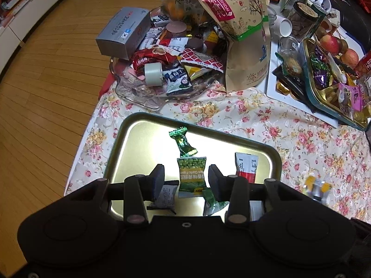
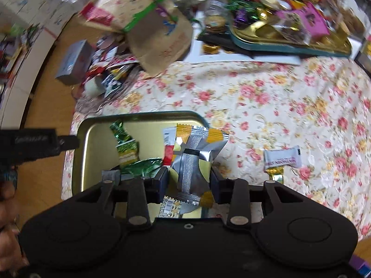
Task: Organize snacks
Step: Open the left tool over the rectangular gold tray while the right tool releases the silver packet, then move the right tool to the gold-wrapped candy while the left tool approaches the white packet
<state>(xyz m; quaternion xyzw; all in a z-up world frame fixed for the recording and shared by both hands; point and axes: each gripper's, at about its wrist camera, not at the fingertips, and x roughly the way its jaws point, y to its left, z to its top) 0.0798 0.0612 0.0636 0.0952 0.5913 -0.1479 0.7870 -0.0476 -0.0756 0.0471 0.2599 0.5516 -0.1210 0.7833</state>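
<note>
1. The left gripper (image 1: 186, 180) hangs over the near part of the gold tray (image 1: 120, 143) with its jaws open and nothing between them.
2. In the tray lie a green candy (image 1: 183, 141), a green pea packet (image 1: 192, 177) just below it, and a red-white sachet (image 1: 246, 167) to the right.
3. The right gripper (image 2: 189, 179) is closed on a silver-yellow packet (image 2: 197, 155), which hangs over the right edge of the tray (image 2: 92, 129).
4. On the floral cloth (image 2: 266, 106), right of the tray, a white candy (image 2: 281, 159) lies touching a gold candy (image 2: 276, 175).
5. Beyond the tray a glass dish (image 1: 129, 92) holds mixed snacks and a grey box (image 1: 124, 32).
6. A brown bag (image 1: 241, 23) leans beside the dish.
7. At far right, a second gold tray (image 1: 311, 92) holds purple sweets, with apples (image 1: 330, 44) behind it.
</note>
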